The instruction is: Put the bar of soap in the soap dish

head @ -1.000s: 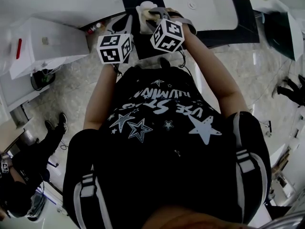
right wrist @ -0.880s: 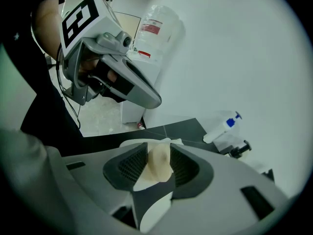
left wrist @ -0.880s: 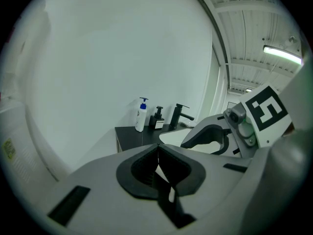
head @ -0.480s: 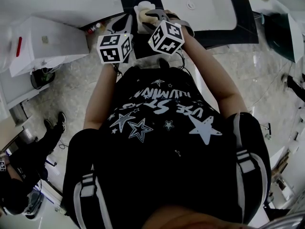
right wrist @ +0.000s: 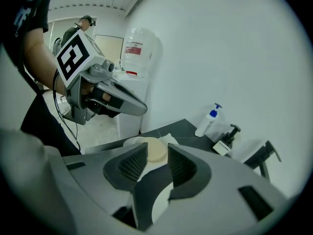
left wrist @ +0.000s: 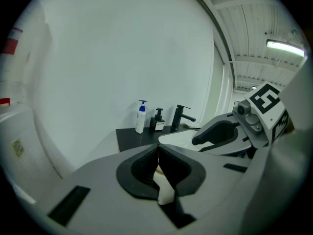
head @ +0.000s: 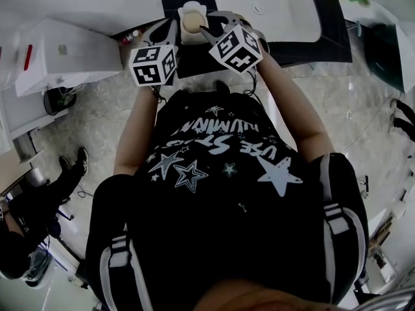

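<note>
The round tan bar of soap lies in the white soap dish on the dark counter's near end. My right gripper reaches it from the right. In the right gripper view the soap sits between the two pads, touching both, over the dish; the right gripper is shut on it. My left gripper hovers just left of the dish, apart from it. Its jaws meet at the tips with nothing held; it also shows as the left gripper above the dish.
A white sink basin with a black faucet lies right of the dish. A pump bottle and a black dispenser stand by the wall. A white water dispenser stands left. Another person stands at the lower left.
The right gripper has carried the soap a little left and onto the middle of the dish. The left gripper has barely moved.
</note>
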